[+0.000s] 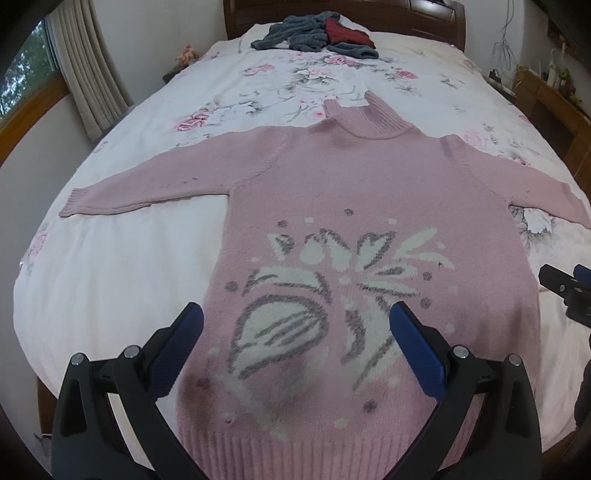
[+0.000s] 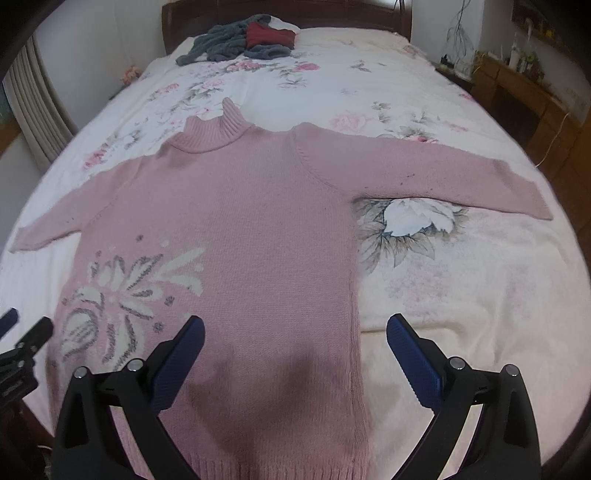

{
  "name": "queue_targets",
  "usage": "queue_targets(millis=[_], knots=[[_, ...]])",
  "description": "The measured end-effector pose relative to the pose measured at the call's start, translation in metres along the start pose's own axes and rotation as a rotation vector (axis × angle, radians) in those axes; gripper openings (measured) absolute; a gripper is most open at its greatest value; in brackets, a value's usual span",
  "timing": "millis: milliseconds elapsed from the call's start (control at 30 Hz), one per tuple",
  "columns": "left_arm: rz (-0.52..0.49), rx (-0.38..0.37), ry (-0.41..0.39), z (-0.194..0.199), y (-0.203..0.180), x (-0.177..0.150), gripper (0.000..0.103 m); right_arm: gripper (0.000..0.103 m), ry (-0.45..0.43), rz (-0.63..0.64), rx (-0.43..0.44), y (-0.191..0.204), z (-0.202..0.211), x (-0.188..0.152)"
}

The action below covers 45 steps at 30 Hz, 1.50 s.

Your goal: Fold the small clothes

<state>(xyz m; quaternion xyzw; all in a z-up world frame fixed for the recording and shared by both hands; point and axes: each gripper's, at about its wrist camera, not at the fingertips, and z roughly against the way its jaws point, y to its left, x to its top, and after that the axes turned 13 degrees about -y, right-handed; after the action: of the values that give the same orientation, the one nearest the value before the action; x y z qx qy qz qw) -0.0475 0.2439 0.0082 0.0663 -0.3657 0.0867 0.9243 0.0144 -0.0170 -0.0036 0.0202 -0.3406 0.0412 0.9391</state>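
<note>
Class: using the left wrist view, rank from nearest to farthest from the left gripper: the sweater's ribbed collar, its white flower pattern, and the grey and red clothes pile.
1. White knitted flower pattern, between the left gripper fingers.
2. Ribbed pink turtleneck collar, mid-bed.
3. Grey and red clothes pile, by the headboard.

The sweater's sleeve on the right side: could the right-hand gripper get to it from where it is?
Probably yes. The right gripper is open and empty over the pink sweater, and the right sleeve lies flat with nothing on it.
</note>
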Motion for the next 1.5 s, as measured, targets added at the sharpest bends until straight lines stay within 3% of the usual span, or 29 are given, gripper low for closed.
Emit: queue_targets(millis=[100,200,333,600,667,767,933,967,1067,1233,1333,1433,1500], knots=[[-0.002,-0.040,-0.007,-0.009,-0.013,0.012,0.100,0.099,0.003,-0.036,-0.011,-0.039,-0.010,0.019],[-0.016,-0.109,-0.022,-0.023,-0.037,0.030,0.100,0.099,0.033,-0.130,-0.040,-0.104,-0.028,0.046],[-0.043,-0.194,-0.032,-0.047,-0.081,0.056,0.100,0.099,-0.008,-0.191,-0.202,-0.193,-0.035,0.085],[-0.053,-0.252,-0.061,-0.087,-0.156,0.102,0.100,0.099,0.101,-0.451,-0.343,-0.381,-0.080,0.099],[-0.049,-0.259,-0.074,-0.092,-0.164,0.110,0.100,0.099,0.152,-0.512,-0.342,-0.405,-0.095,0.092],[-0.050,-0.277,-0.082,-0.099,-0.173,0.117,0.100,0.099,0.162,-0.632,-0.312,-0.443,-0.112,0.084],[-0.054,-0.285,-0.075,-0.110,-0.181,0.122,0.100,0.094,0.180,-0.658,-0.276,-0.459,-0.131,0.079],[-0.053,-0.284,-0.070,-0.111,-0.181,0.122,0.100,0.092,0.184,-0.656,-0.268,-0.459,-0.135,0.078],[-0.053,-0.276,-0.065,-0.115,-0.182,0.122,0.100,0.073,0.193,-0.673,-0.248,-0.459,-0.145,0.074],[-0.049,-0.271,-0.051,-0.120,-0.178,0.119,0.100,0.019,0.134,-0.712,-0.191,-0.466,-0.144,0.073],[-0.040,-0.270,-0.047,-0.120,-0.174,0.118,0.100,0.006,0.090,-0.693,-0.188,-0.468,-0.140,0.080],[-0.038,-0.268,-0.049,-0.117,-0.170,0.118,0.100,0.005,0.026,-0.736,-0.164,-0.477,-0.128,0.080],[-0.046,-0.255,-0.052,-0.116,-0.166,0.119,0.100,0.005,0.039,-0.737,-0.189,-0.475,-0.124,0.078]])
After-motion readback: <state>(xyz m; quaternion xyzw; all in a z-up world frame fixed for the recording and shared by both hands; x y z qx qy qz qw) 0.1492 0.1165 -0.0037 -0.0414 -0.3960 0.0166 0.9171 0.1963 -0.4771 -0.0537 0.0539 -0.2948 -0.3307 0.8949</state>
